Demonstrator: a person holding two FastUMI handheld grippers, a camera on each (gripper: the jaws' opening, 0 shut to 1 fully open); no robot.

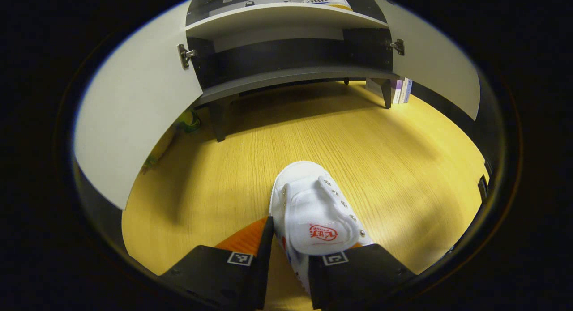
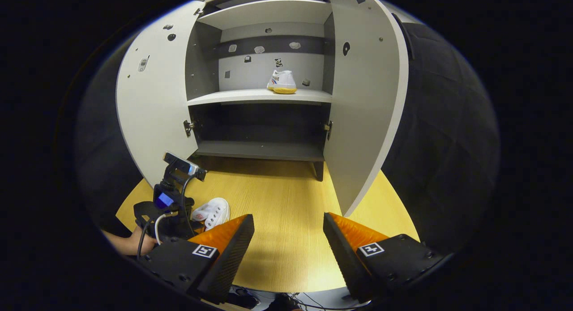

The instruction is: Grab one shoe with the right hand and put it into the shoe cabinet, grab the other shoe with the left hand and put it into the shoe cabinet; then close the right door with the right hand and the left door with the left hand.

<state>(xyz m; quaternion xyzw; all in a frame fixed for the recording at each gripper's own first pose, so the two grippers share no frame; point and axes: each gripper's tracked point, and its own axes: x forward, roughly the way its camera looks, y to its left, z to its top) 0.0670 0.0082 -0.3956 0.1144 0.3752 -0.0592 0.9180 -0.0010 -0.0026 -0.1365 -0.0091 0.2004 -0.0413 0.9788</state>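
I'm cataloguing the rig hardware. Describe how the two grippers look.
Right gripper: two wedge-shaped jaws on black blocks, each block carrying a square black-and-white marker. Left gripper: the same black blocks with square markers. Seen from the right gripper view, the left gripper is a black body with a camera on top, a small lit screen and a looping cable.

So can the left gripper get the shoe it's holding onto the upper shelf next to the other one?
Probably yes: both cabinet doors stand wide open, and the upper shelf is bare left of the shoe already there.
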